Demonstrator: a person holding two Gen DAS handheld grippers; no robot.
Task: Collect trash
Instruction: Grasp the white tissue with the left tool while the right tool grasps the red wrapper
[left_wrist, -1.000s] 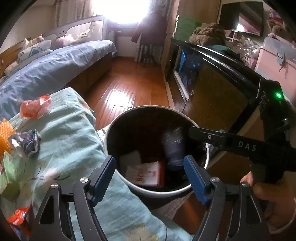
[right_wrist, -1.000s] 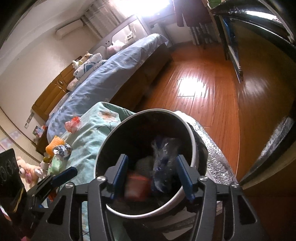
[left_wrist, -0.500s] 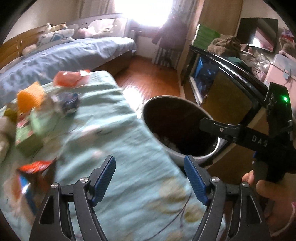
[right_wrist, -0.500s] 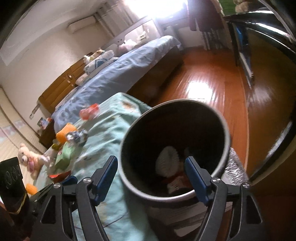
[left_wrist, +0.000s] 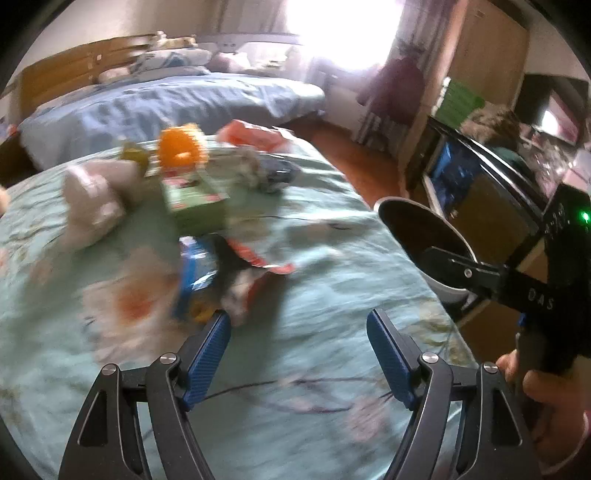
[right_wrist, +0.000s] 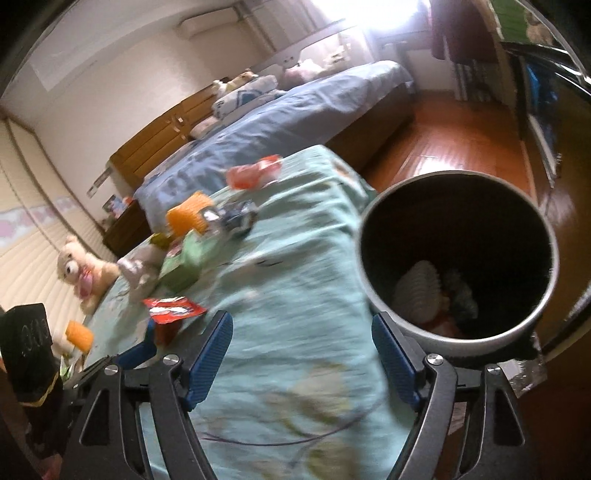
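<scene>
One bin (right_wrist: 458, 258) upright, mouth up, wrappers (left_wrist: 236, 273) flat

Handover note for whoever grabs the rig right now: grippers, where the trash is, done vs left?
Left gripper: open, empty, over the teal cover.
Right gripper: open, empty, jaws just opened wider, beside the bin.
Done: some trash lies in the bin.
Left on the cover: red wrapper, green box, orange foam piece, crumpled dark wrapper, pink-red wrapper.
</scene>
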